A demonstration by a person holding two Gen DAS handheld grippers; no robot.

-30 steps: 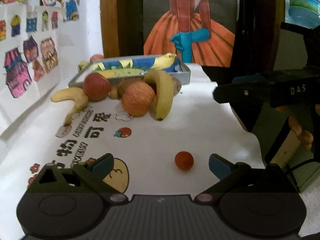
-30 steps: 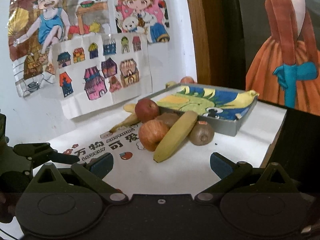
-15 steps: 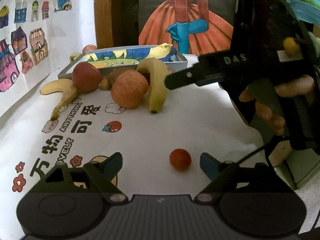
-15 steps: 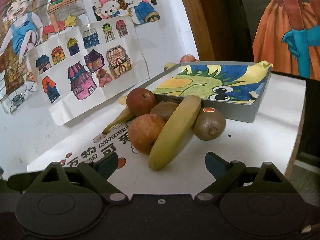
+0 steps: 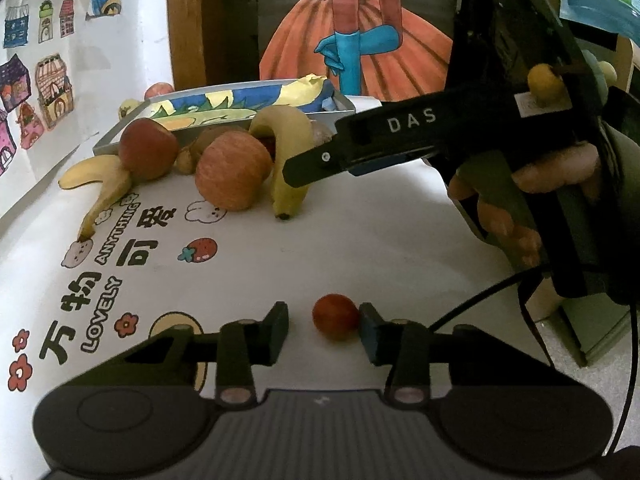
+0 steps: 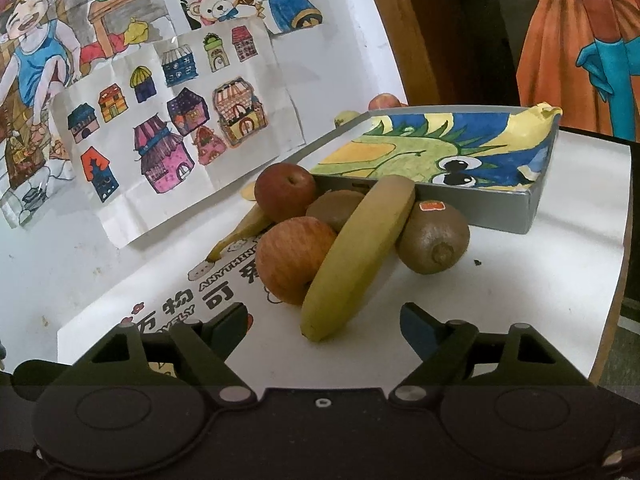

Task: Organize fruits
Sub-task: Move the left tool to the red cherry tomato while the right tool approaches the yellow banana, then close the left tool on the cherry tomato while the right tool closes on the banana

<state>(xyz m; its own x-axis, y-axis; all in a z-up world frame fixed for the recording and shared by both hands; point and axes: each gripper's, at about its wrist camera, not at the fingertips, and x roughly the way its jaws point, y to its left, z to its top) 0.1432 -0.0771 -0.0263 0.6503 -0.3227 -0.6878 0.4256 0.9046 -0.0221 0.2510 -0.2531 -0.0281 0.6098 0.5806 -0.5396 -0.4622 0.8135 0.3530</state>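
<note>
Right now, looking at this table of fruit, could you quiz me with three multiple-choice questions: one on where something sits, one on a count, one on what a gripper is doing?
1. Where is the small red fruit?
A. In the tray
B. Between the left gripper's fingers
C. On top of an apple

2. How many bananas show in the left wrist view?
A. Two
B. Four
C. None

3. How is the right gripper?
A. Shut on a kiwi
B. Shut on a banana
C. Open, holding nothing

Answers:
1 B: it sits on the table beside the right finger.
2 A: one lies flat, one leans on the pile.
3 C: its fingers stand wide apart, short of the leaning banana.
</note>
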